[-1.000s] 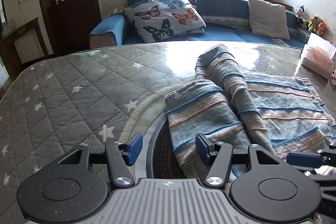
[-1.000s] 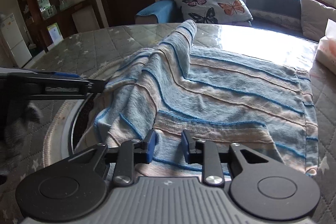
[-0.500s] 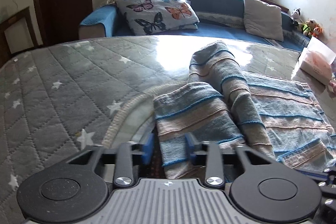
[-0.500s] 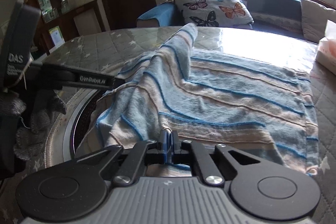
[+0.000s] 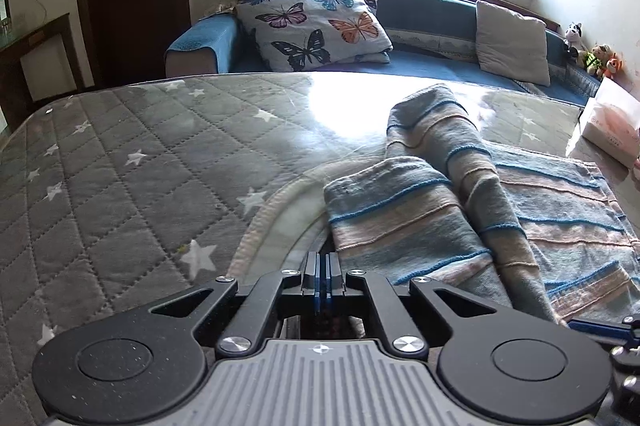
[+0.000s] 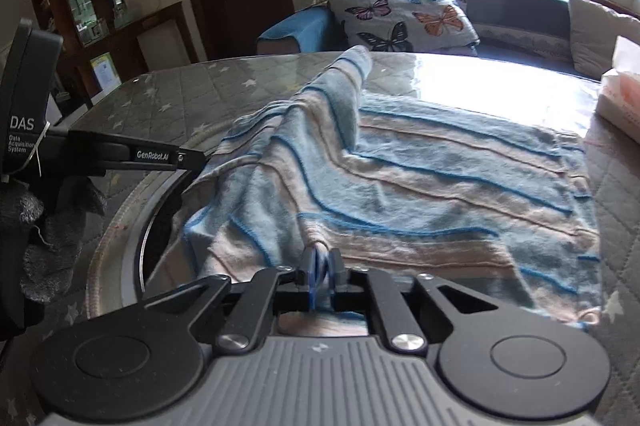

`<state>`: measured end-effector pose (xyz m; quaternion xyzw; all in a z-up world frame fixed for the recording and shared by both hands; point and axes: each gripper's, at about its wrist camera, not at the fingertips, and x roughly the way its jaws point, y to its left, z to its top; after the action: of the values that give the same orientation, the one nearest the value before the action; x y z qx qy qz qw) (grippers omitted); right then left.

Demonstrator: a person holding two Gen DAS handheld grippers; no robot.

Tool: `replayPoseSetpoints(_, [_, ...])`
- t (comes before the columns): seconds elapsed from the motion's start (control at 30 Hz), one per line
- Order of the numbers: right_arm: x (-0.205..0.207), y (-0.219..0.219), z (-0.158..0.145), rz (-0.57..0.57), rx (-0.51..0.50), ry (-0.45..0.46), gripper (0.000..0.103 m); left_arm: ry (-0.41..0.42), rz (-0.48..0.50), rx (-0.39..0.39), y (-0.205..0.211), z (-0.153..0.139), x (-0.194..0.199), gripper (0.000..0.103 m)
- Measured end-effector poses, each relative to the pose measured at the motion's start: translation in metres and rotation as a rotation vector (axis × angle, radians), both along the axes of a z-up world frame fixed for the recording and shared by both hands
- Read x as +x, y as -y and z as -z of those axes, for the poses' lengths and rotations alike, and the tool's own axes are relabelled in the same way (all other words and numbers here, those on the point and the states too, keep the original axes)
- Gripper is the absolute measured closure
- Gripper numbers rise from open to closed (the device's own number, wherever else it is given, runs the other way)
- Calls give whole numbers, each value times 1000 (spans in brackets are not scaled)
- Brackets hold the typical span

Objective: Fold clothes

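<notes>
Pads of the right gripper (image 6: 321,268) are pressed together on a pinch of the cloth (image 6: 440,186) at its near edge; fabric bunches up between them. The left gripper (image 5: 321,272) is also fully closed at the cloth's near left edge; whether fabric sits between its pads cannot be determined. In the right view the left gripper's tip meets the cloth's left edge, and a gloved hand (image 6: 44,226) holds that tool. The striped blue and pink cloth lies rumpled on the table (image 5: 120,166), with a raised ridge running from its near edge to its far left corner. A tissue box (image 5: 612,122) stands at the table's right. Beyond, a sofa (image 5: 420,14) carries a butterfly cushion (image 5: 316,22).
</notes>
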<state>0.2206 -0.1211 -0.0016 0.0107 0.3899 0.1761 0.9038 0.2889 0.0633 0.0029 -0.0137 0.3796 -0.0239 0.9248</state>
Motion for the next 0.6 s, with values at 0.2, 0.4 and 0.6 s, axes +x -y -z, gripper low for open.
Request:
replayPoseSetpoints(0.2, [1, -6, 5, -20, -9, -3, 87, 7, -5, -34, -2, -1, 6, 70])
replayPoseSetpoints(0.4, [-2, 4, 1, 0, 16, 1, 100, 8, 27, -83, 2, 3, 17, 70])
replayPoseSetpoints(0.6, [-16, 31, -17, 56, 52, 45, 101, 13, 51, -95, 8, 7, 17, 99])
